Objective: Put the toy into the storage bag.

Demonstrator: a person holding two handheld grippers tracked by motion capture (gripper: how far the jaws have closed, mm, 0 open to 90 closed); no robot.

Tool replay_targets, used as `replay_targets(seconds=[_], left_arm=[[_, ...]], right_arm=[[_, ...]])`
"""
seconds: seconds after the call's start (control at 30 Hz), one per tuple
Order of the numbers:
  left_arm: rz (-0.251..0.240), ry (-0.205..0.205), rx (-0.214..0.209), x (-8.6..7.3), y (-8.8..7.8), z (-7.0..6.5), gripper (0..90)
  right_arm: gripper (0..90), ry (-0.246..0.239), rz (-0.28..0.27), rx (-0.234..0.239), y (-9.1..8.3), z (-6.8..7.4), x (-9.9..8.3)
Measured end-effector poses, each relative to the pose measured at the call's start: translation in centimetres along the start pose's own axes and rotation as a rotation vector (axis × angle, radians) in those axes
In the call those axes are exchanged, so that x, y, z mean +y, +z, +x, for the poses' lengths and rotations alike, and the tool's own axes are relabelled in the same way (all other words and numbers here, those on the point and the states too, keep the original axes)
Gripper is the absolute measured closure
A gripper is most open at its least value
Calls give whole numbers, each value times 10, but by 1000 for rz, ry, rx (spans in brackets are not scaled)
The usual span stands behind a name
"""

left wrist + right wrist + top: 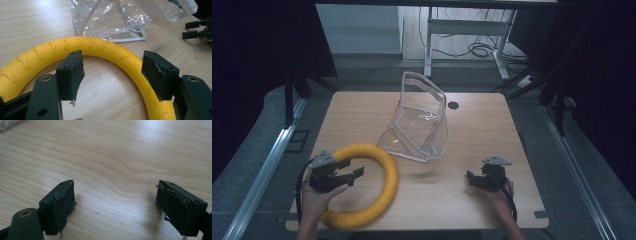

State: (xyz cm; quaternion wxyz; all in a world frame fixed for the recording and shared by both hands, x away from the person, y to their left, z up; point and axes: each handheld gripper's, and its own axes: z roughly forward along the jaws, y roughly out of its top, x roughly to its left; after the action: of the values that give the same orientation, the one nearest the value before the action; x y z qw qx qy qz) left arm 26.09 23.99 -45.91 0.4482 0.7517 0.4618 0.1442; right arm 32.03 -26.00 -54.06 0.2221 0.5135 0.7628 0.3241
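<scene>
A yellow foam ring (379, 185) lies flat on the front left of the wooden table (482, 125). My left gripper (352, 173) hovers inside the ring's hole, open, with nothing between its jaws. In the left gripper view the ring (100, 48) arcs just beyond the open left gripper (112, 72). A clear plastic bag (419, 122) stands crumpled at the table's middle, and its bottom edge (112, 25) lies right behind the ring. At the front right, my right gripper (470, 178) is held open over bare wood; the right gripper view shows it (115, 202) holding nothing.
A small black hole (453, 105) sits in the tabletop behind the bag. Metal rails (267, 170) run along both sides of the table. A desk frame with cables (477, 47) stands on the floor beyond the far edge.
</scene>
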Motion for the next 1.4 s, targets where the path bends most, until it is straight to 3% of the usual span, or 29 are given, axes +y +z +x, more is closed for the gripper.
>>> replay_targets(seconds=[0.53, 0.73, 0.8, 1.13, 1.23, 1.4], left_arm=[[42, 32, -3, 1, 5, -5, 336], [55, 56, 7, 8, 4, -8, 341], [49, 66, -8, 12, 0, -12, 342], [125, 88, -54, 16, -14, -11, 346], [147, 93, -86, 16, -19, -11, 347], [214, 154, -132, 10, -19, -20, 351]], right_arm=[[189, -3, -8, 5, -1, 0, -1], [196, 0, -8, 3, -1, 0, -1], [196, 0, -8, 3, -1, 0, -1], [197, 12, -8, -11, -1, -1, -1], [198, 12, -8, -12, -1, -1, -1], [198, 13, -8, -15, -1, -1, -1]])
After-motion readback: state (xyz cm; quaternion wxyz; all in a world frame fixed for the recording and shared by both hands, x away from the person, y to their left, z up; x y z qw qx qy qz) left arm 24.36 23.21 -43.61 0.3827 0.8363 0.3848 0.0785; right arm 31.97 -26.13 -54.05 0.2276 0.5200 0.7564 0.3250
